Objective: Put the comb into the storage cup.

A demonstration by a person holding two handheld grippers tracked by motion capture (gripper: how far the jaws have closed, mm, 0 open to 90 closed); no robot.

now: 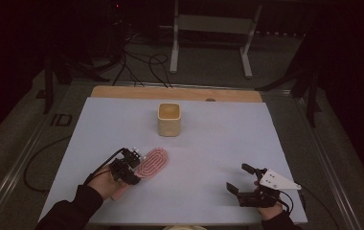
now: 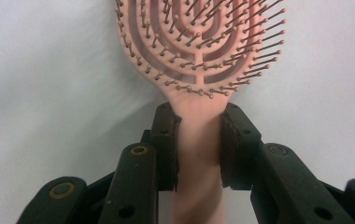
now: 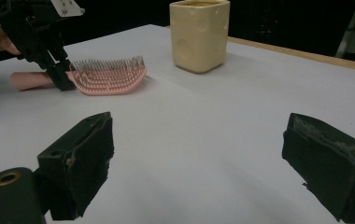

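Note:
A pink hairbrush (image 1: 153, 163) lies bristles up on the white sheet at the front left, its handle pointing toward the person. My left gripper (image 1: 132, 168) is shut on the neck of the handle just below the brush head. In the left gripper view both pads (image 2: 166, 140) press against the sides of the handle of the hairbrush (image 2: 199, 42). The right gripper view shows the same hairbrush (image 3: 108, 77) and the left gripper (image 3: 61, 77) from the side. My right gripper (image 1: 237, 177) rests at the front right, open, with nothing between its jaws (image 3: 199, 158).
A cream square cup (image 1: 169, 120) stands upright at the middle back of the white sheet (image 1: 218, 143); it appears as well in the right gripper view (image 3: 199, 35). A wooden table edge (image 1: 175, 93) runs behind it. Cables and a metal stand lie on the floor beyond.

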